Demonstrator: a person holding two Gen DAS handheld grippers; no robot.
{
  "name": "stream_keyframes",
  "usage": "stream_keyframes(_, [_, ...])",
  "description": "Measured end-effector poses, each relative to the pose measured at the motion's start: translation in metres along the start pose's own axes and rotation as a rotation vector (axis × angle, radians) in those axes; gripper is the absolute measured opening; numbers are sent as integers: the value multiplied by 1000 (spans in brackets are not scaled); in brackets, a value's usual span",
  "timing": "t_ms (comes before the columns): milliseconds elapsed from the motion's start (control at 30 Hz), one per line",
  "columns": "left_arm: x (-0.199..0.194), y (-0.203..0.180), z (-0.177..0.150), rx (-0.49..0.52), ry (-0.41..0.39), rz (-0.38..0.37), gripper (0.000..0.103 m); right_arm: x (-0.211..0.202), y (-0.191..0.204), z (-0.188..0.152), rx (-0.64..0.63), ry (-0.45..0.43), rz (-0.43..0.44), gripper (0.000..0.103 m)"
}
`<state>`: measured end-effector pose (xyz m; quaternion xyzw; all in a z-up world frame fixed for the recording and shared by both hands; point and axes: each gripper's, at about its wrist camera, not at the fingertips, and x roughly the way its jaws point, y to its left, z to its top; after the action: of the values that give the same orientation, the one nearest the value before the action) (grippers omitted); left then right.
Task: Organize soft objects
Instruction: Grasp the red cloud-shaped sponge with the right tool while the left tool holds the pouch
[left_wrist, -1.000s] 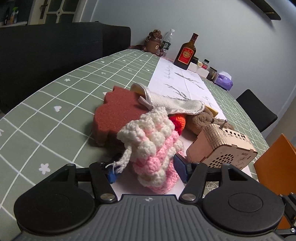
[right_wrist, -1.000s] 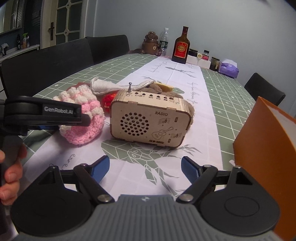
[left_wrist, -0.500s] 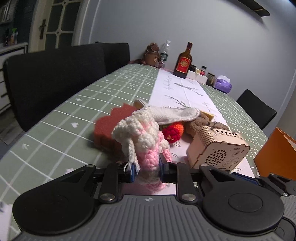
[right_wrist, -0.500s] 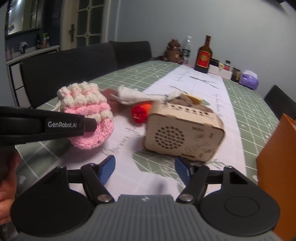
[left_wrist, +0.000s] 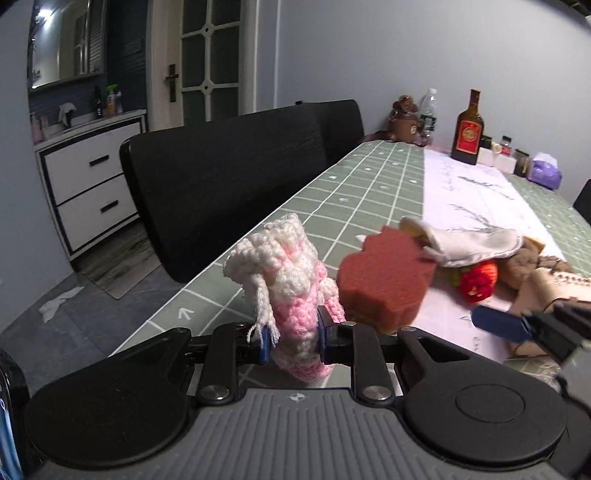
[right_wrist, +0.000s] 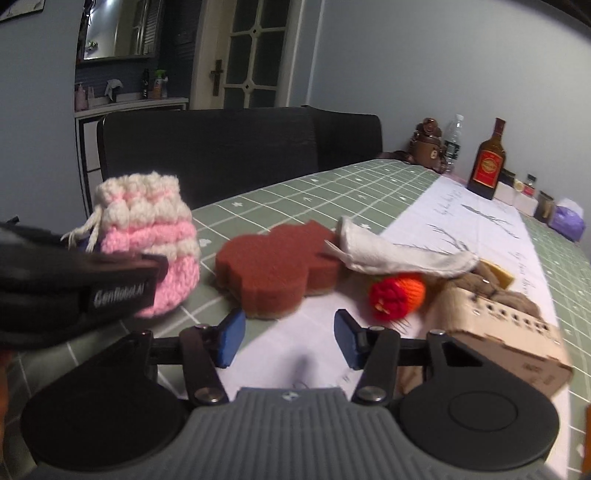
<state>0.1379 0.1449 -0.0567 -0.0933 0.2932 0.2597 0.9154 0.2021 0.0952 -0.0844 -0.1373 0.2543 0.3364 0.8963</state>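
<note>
My left gripper (left_wrist: 291, 338) is shut on the pink-and-white crocheted pouch (left_wrist: 286, 280), squeezing its lower half just above the green table. The same pouch (right_wrist: 147, 236) shows at the left of the right wrist view, behind the left gripper's black body (right_wrist: 74, 288). A brown-red sponge (right_wrist: 273, 258) lies beside it, with a white cloth (right_wrist: 399, 254) draped over its far edge. A red-and-orange knitted toy (right_wrist: 397, 293) sits right of the sponge. My right gripper (right_wrist: 288, 341) hovers before the sponge, its jaws closing with nothing between them.
A wooden radio box (right_wrist: 506, 325) lies at the right, against a brown plush (right_wrist: 491, 280). Black chairs (left_wrist: 229, 177) line the table's far side. A bottle (right_wrist: 487, 162), small jars and a purple tissue pack (right_wrist: 567, 218) stand at the table's far end.
My left gripper closed on the pouch, lifted it and swung left. My right gripper swung left from the radio box toward the sponge while its jaws narrowed.
</note>
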Motion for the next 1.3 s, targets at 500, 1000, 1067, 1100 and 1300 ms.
stream_keyframes(500, [0,7,-1,-29,20,0,26,52,-1,14,-20,37,75,47])
stream_keyframes(1000, [-42,-4,-2,57,-16,-56,26,-9,-11,-3,-146,42,173,40])
stream_keyframes(1067, [-48,-8,-4,80,-15,-67,26,-21,-13,-8,-152,50,180,40])
stream_keyframes(1100, [-51,-9,-5,89,-12,-76,26,-27,-14,-11,-154,54,182,40])
stream_keyframes(1300, [-67,-13,-17,140,22,-127,26,-64,-15,-33,-194,91,200,40])
